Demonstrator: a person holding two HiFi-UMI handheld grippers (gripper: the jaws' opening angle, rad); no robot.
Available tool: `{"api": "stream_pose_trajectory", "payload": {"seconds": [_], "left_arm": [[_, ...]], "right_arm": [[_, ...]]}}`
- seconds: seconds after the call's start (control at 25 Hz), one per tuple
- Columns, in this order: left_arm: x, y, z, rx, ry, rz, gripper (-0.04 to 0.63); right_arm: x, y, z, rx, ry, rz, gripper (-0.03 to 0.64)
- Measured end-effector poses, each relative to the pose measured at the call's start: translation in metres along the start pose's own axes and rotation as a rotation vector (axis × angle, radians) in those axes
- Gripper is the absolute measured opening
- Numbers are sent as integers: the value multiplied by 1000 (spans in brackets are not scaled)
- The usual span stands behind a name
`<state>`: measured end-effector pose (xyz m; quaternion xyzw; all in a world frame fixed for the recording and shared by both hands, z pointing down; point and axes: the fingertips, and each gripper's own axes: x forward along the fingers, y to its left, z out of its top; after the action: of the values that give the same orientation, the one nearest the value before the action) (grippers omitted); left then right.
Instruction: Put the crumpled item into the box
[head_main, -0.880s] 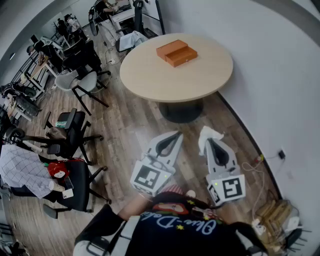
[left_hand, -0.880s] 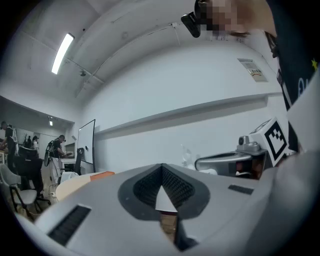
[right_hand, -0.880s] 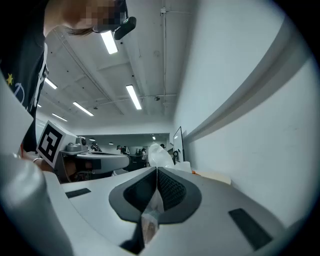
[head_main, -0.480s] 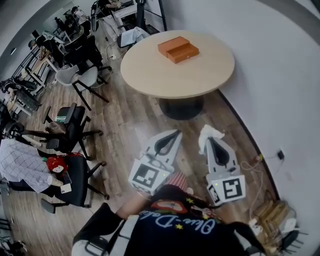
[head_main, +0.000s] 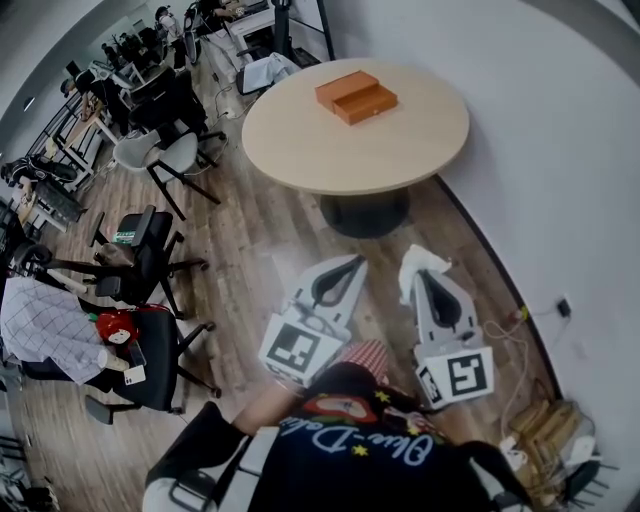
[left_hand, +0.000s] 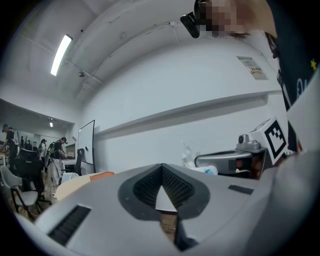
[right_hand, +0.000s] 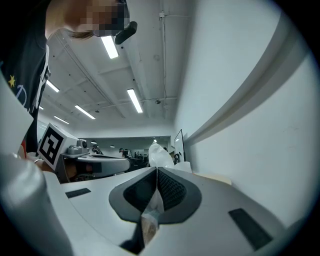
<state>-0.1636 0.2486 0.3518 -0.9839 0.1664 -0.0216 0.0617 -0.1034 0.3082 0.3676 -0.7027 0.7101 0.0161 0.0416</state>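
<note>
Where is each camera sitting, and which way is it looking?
Head view: on the person's head, looking steeply down at the round table and orange box; shows the dark shirt, left gripper and right gripper.
Left gripper view: on the left gripper, looking along its shut, empty jaws toward the white wall; the dark shirt edges in at right.
Right gripper view: on the right gripper, looking along jaws shut on the crumpled white item, up toward ceiling lights.
Shared: each gripper view shows the other gripper beside it.
</note>
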Motion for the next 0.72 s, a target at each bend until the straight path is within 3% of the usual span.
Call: {"api": "stream_pose_trajectory", "payload": {"seconds": [0.72], "left_arm": [[46,28,-16,-14,10,14,-8]], "right_arm": [[45,-23,-15,-42,45,34,3]]}}
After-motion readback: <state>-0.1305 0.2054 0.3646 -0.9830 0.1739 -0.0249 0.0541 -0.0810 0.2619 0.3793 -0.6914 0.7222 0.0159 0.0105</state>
